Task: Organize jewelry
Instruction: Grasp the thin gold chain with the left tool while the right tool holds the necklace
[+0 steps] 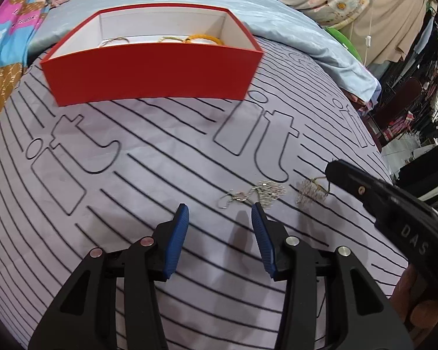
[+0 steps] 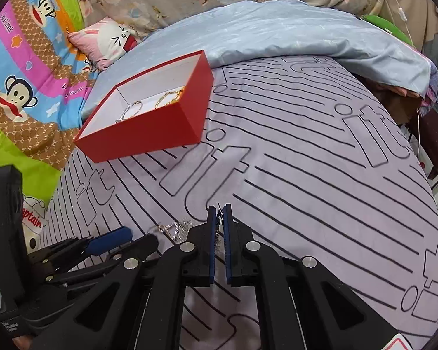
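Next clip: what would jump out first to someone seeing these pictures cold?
The open red cardboard box with a white lining, far across the lilac striped bedsheet, holding gold and silver bangles. Nearer, the right gripper is shut on a dangling gold chain earring. Beside it, the open left gripper sits just short of a silver chain earring lying on the sheet.

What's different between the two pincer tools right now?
The left gripper stands open with nothing between its pads; the right gripper is shut on a gold chain earring. The left hovers beside a silver earring lying on the striped sheet; the right's piece dangles. Both have black frames and blue pads.
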`<action>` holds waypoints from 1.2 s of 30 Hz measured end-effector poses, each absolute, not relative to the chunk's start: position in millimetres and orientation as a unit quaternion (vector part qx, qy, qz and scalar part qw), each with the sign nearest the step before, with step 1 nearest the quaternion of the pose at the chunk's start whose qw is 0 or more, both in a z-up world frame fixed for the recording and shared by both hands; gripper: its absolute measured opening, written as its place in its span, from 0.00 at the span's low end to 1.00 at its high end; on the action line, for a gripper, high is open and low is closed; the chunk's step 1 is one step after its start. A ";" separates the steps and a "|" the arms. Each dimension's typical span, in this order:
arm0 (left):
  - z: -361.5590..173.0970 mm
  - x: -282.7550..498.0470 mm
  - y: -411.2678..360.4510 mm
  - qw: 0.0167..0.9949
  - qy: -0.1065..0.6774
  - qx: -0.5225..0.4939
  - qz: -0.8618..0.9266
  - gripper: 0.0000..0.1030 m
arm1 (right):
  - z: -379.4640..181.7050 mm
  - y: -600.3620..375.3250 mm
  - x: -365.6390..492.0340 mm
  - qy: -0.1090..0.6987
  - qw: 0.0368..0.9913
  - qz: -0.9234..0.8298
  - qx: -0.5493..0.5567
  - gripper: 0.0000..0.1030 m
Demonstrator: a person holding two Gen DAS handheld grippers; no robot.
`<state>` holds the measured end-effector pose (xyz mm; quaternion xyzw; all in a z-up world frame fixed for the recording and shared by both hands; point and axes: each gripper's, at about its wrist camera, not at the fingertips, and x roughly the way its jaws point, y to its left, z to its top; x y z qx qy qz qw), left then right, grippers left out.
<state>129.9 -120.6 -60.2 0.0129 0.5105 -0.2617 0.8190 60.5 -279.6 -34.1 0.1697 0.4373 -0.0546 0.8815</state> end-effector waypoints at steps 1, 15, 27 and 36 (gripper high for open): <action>-61.5 129.7 -124.4 0.820 0.510 0.017 -0.261 0.42 | -35.2 -280.1 57.8 0.439 0.880 -0.055 0.171 0.04; -65.2 126.1 -129.1 0.837 0.482 0.046 -0.253 0.10 | -41.9 -272.4 47.8 0.446 0.876 -0.041 0.178 0.04; -55.6 124.8 -112.0 0.837 0.480 0.026 -0.259 0.06 | -35.6 -271.0 46.7 0.442 0.878 -0.037 0.179 0.04; -24.9 124.5 -82.1 0.849 0.466 0.000 -0.249 0.06 | -17.0 -257.7 48.1 0.427 0.887 -0.016 0.172 0.04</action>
